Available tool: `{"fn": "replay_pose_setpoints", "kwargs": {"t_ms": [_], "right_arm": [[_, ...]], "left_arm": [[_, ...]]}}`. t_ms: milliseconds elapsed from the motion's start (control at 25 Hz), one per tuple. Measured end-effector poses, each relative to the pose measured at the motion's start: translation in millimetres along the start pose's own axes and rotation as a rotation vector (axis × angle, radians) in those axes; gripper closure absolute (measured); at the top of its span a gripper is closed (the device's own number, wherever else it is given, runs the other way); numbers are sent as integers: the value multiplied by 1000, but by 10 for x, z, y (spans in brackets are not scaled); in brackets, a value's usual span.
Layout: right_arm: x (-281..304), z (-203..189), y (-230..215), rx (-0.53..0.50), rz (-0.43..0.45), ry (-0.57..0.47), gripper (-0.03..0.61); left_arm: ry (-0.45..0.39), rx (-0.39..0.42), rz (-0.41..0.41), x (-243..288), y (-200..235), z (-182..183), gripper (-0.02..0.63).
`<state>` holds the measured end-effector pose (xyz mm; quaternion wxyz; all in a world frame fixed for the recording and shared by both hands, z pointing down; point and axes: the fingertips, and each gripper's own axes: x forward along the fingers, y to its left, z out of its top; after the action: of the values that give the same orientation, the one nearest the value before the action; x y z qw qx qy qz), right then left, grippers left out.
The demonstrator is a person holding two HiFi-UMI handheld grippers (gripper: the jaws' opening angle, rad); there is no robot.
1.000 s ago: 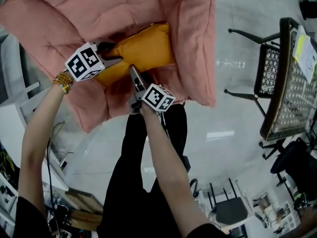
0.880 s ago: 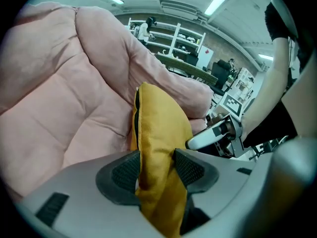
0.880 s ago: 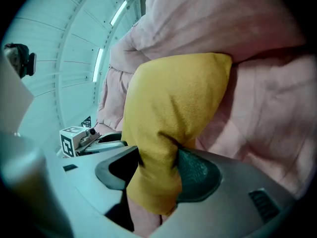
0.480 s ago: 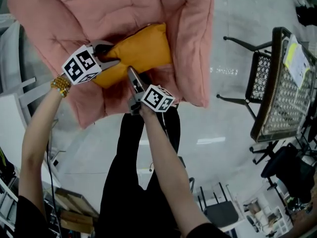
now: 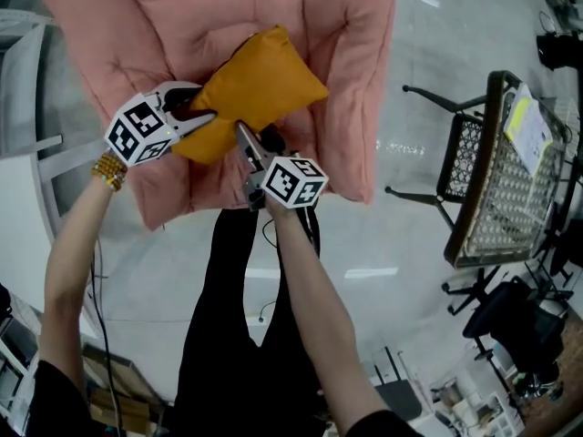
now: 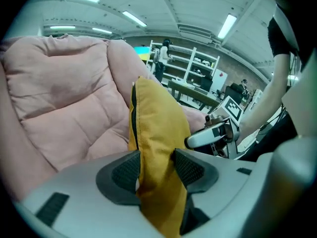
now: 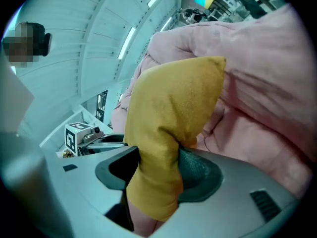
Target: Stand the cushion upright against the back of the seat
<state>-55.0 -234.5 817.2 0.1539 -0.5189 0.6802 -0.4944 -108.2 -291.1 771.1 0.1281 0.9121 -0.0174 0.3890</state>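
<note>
The left tool [image 5: 202, 116] and the right tool [image 5: 242, 133] are each gripping the near edge of the mustard-yellow fabric cushion [image 5: 255, 85], the left at one corner and the right further along. Their pads are pressing into bunched cloth, and neither is standing empty. Holding two points on one edge is probably keeping the soft cushion from flopping as it is being tipped up. The cushion is hanging over the hollow of the pink quilted padded seat [image 5: 228, 12]. It is tilting with its far corner aimed at the backrest and does not yet seem to be leaning on it. Compared with a second ago, when it was lying lower and flatter in the seat, it is now raised and turned more on edge. Both tools have risen with it, and their grips are unchanged.
</note>
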Motion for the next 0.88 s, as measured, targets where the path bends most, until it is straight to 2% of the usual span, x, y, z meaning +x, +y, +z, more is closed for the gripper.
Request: {"fn": "replay_pose_setpoints", "kwargs": {"t_ms": [400,880], "right_arm": [[-162,366,274,-300,-2,111,331],[-241,571,591,-691,22,243,330]], "left_arm": [[-172,-115,99,-189,-147,180,391],[-304,-248,204,-314,-316,166,391]]}}
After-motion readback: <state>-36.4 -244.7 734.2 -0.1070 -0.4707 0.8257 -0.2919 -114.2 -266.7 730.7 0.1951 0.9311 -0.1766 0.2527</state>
